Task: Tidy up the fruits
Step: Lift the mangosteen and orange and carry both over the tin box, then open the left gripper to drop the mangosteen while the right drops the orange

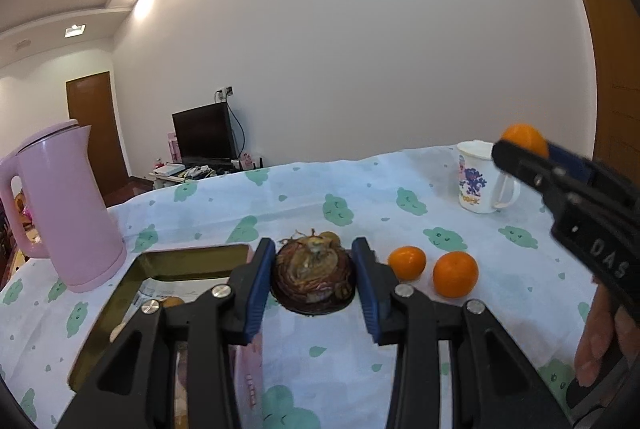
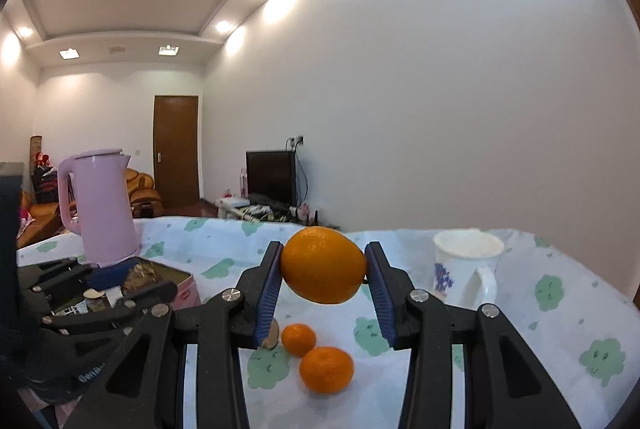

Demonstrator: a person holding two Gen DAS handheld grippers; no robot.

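Observation:
My left gripper (image 1: 313,248) is shut on a dark brown round fruit (image 1: 314,275) with a dried cap, held just right of an open tin (image 1: 192,254). From the right wrist view, the left gripper (image 2: 132,281) and the brown fruit (image 2: 142,275) hang over the tin (image 2: 182,277). My right gripper (image 2: 324,249) is shut on a large orange (image 2: 323,265), held above the table. The left wrist view has the right gripper (image 1: 516,149) at the right, with the orange (image 1: 524,136) showing behind its finger. Two small mandarins (image 2: 299,339) (image 2: 327,369) lie on the cloth below.
A tall pink kettle (image 1: 68,205) stands left of the tin. A white printed mug (image 1: 476,181) stands at the back right. A small brown fruit (image 2: 272,337) lies beside the mandarins (image 1: 407,262). Small items lie inside the tin. The table carries a white cloth with green cloud prints.

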